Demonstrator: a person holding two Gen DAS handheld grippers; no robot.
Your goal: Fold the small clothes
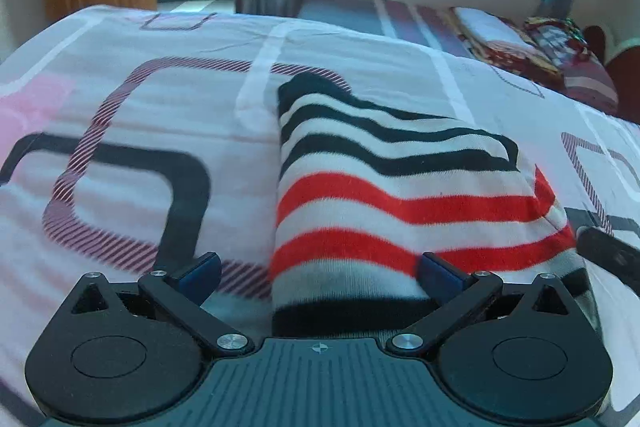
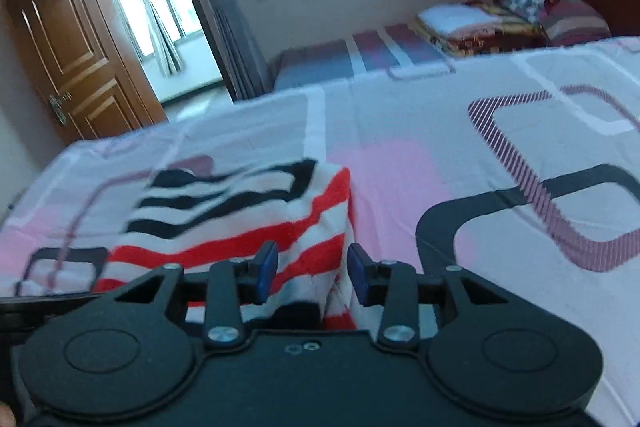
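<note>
A small garment with black, white and red stripes point(image 1: 384, 195) lies folded on the patterned bed sheet point(image 1: 140, 99). My left gripper point(image 1: 320, 271) is open, its blue pads spread wide over the garment's near left edge, touching nothing firmly. In the right wrist view the same garment point(image 2: 240, 223) lies left of centre. My right gripper point(image 2: 312, 275) is open with the garment's near right edge between its blue pads point(image 2: 266, 269). The other gripper's dark tip point(image 1: 608, 255) shows at the right of the left wrist view.
The bed sheet point(image 2: 480, 187) stretches wide to the right of the garment. A second bed with folded blankets point(image 2: 480, 27) stands behind. A wooden door point(image 2: 68, 63), curtains and windows line the far wall.
</note>
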